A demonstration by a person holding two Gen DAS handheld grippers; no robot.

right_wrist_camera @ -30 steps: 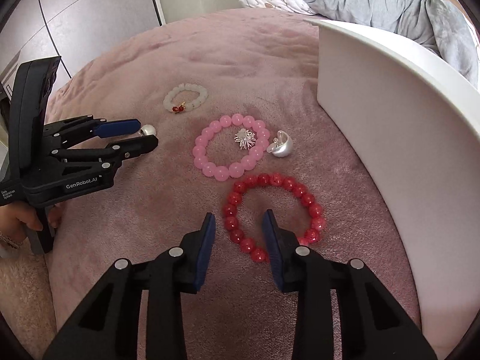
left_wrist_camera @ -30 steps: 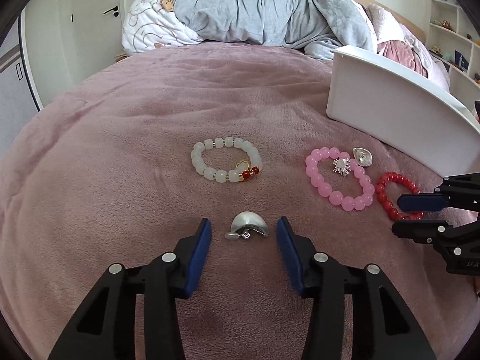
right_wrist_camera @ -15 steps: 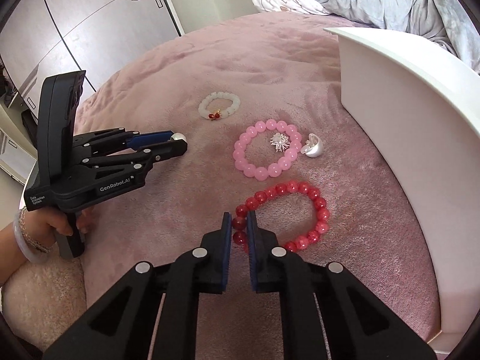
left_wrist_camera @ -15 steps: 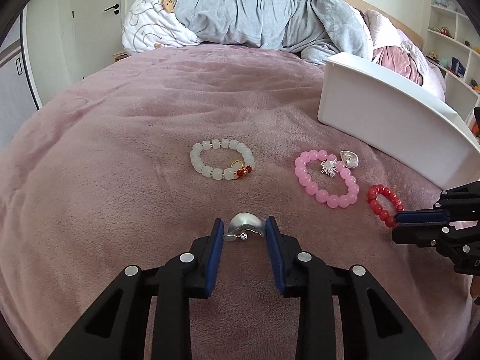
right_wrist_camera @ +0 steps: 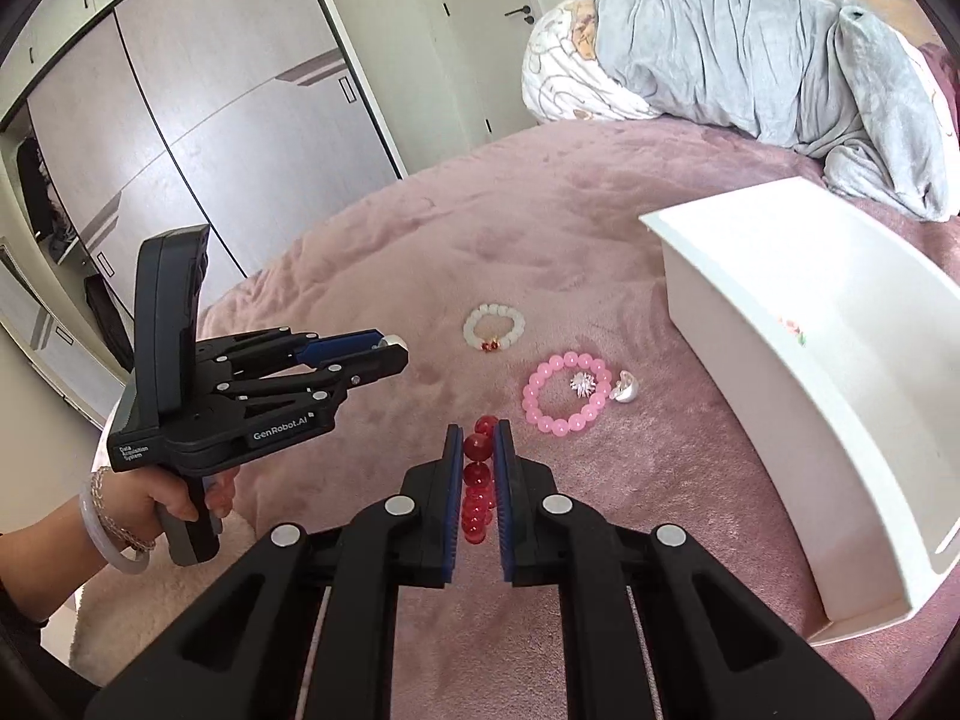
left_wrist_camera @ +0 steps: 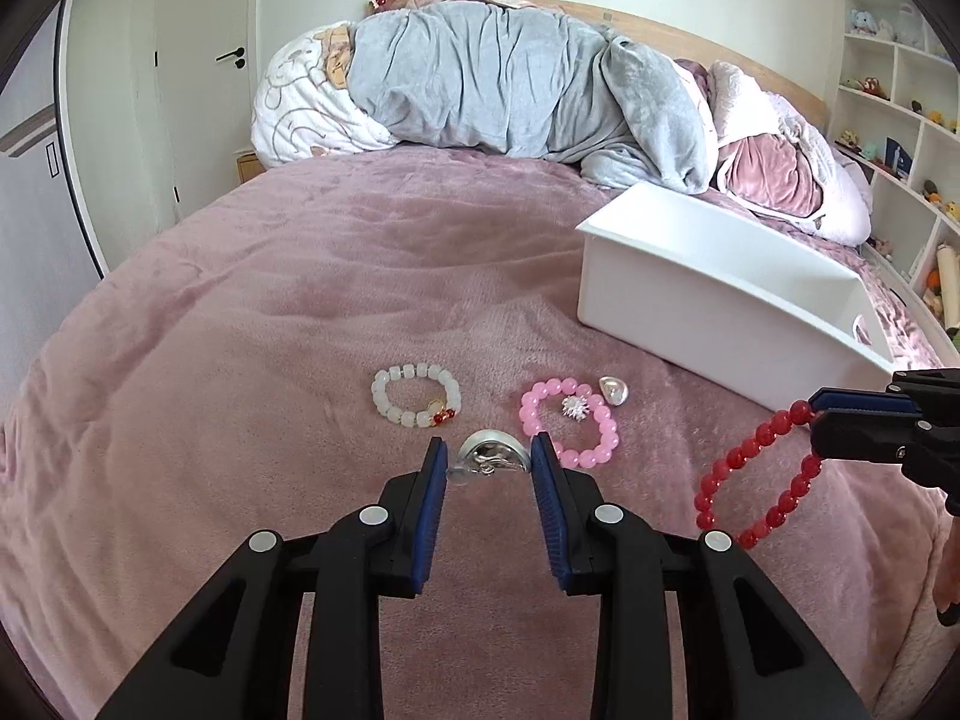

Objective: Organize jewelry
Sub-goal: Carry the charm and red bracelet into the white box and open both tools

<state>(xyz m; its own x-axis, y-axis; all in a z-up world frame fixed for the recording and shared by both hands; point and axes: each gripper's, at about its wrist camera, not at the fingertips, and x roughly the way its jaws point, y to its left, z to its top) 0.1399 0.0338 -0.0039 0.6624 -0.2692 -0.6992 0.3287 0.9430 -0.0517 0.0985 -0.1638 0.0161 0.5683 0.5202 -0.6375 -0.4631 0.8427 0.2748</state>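
Note:
My left gripper [left_wrist_camera: 489, 457] is shut on a silver shell-shaped charm [left_wrist_camera: 491, 455] and holds it above the pink blanket; it also shows in the right wrist view [right_wrist_camera: 393, 347]. My right gripper [right_wrist_camera: 478, 441] is shut on a red bead bracelet [right_wrist_camera: 477, 483], which hangs from its fingers above the bed [left_wrist_camera: 757, 471]. A white bead bracelet [left_wrist_camera: 416, 396], a pink bead bracelet [left_wrist_camera: 570, 429] with a silver starburst charm [left_wrist_camera: 576, 408] inside it, and a second silver shell charm [left_wrist_camera: 614, 389] lie on the blanket.
A white open box [left_wrist_camera: 720, 306] stands on the bed at the right, also in the right wrist view [right_wrist_camera: 810, 372]. A grey duvet and pillows [left_wrist_camera: 510, 96] lie at the head of the bed. Wardrobe doors [right_wrist_camera: 210, 138] stand on the left.
Both grippers have risen from the blanket. The left lifted the silver shell charm. The right lifted the red bracelet, which now hangs from its fingers.

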